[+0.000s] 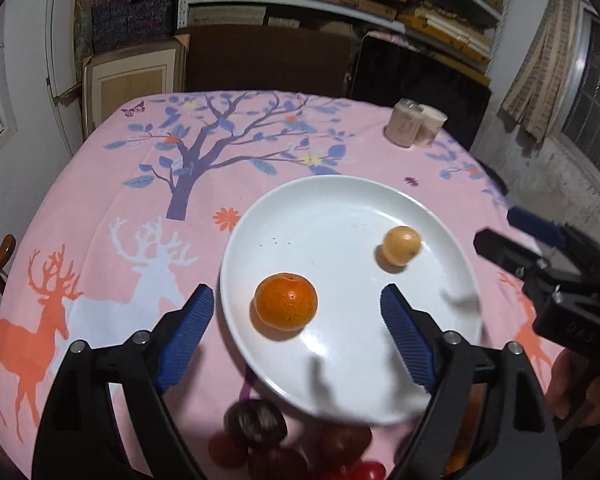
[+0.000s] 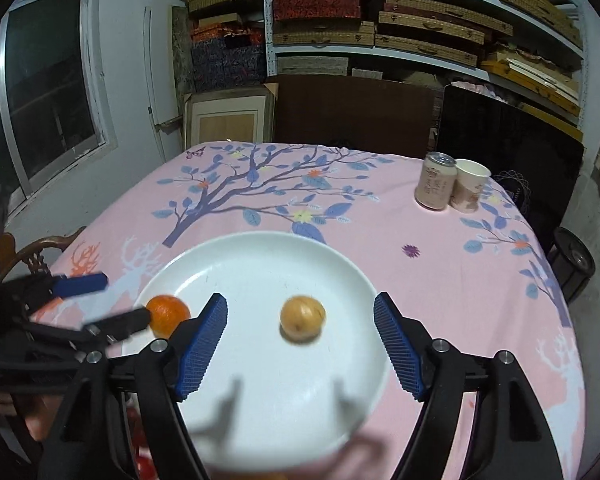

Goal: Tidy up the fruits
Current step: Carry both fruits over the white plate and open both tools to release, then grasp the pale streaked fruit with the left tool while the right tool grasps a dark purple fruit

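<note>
Pink tablecloth (image 1: 100,208), both grippers spread above plate (image 1: 340,208)

Behind the counter (image 2: 380,240) (draped in a pink cloth printed with trees and deer) white shelves (image 2: 420,12) hold stacked woven boxes, a dark board (image 2: 352,116) leans below them, and a window (image 2: 48,80) sits in the wall left of the counter.

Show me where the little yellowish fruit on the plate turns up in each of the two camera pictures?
Left wrist view: yellowish fruit lies right of centre, on the white plate's right side.
Right wrist view: it lies near centre, seen between the blue fingers.
Shared landmark: the orange on the same plate.
</note>
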The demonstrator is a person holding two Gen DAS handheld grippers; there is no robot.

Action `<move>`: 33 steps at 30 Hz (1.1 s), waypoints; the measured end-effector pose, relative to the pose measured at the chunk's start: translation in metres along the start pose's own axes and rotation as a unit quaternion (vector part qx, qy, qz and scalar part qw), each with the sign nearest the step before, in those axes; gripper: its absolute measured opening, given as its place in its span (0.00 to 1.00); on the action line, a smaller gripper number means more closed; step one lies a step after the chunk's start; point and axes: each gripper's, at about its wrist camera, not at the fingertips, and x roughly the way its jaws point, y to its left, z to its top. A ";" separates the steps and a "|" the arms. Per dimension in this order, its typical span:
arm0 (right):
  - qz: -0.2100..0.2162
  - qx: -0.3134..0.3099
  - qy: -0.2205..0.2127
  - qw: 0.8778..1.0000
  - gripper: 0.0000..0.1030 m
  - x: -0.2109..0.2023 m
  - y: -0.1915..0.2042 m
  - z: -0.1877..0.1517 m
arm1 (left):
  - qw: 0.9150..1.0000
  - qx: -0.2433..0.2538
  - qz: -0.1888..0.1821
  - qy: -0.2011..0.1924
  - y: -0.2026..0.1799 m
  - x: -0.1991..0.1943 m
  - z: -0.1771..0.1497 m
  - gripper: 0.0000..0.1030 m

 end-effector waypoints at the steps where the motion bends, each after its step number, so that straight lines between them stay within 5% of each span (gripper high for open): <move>1: -0.001 0.005 0.003 1.000 0.74 -0.012 -0.003 -0.010 | 1.000 0.002 -0.008 -0.003 0.000 -0.011 -0.007 0.81; 10: 0.024 -0.051 0.036 0.998 0.77 -0.086 -0.007 -0.128 | 0.991 0.128 -0.024 0.019 -0.039 -0.091 -0.138 0.81; 16: 0.037 -0.053 0.054 0.996 0.77 -0.097 -0.004 -0.176 | 0.984 0.166 -0.052 0.043 -0.065 -0.105 -0.202 0.81; 17: 0.036 -0.052 0.054 0.997 0.77 -0.097 -0.004 -0.179 | 0.983 0.172 -0.047 0.043 -0.070 -0.102 -0.208 0.78; 19: 0.031 -0.047 0.053 0.997 0.77 -0.097 -0.002 -0.183 | 0.982 0.176 -0.038 0.055 -0.078 -0.090 -0.216 0.57; 20: 0.030 -0.044 0.053 0.997 0.77 -0.097 -0.002 -0.185 | 0.981 0.177 -0.040 0.066 -0.081 -0.082 -0.218 0.37; 33: 0.025 -0.075 0.054 0.995 0.77 -0.088 0.013 -0.193 | 0.985 0.161 -0.035 0.041 -0.088 -0.060 -0.213 0.45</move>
